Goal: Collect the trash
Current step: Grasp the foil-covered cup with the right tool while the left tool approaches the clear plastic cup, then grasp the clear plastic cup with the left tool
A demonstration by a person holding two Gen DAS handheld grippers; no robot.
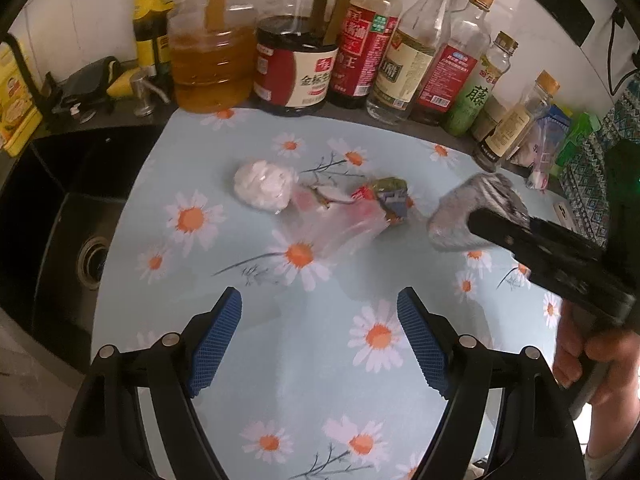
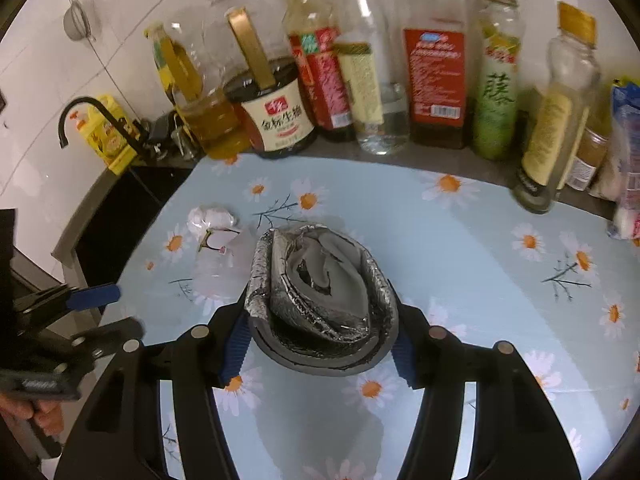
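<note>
On the daisy-print cloth (image 1: pixel 320 368) lie a white crumpled paper ball (image 1: pixel 262 186), a clear plastic bag (image 1: pixel 340 228) and a small colourful crumpled wrapper (image 1: pixel 390 198). My left gripper (image 1: pixel 320 300) is open over bare cloth in front of them, with nothing between its blue pads. My right gripper (image 2: pixel 320 320) is shut on a folded grey foil-lined pad (image 2: pixel 320 280), whose sides are squeezed inward by the blue pads. From the left wrist view that foil pad (image 1: pixel 464 208) sits to the right of the wrapper, at the tip of the right gripper's black fingers (image 1: pixel 520 236).
Several oil and sauce bottles (image 1: pixel 296 64) line the back edge of the counter. A black sink (image 1: pixel 60 220) lies to the left, with a black faucet (image 2: pixel 80 112). A person's hand (image 1: pixel 580 360) holds the right gripper's handle. Packets (image 2: pixel 628 160) stand at far right.
</note>
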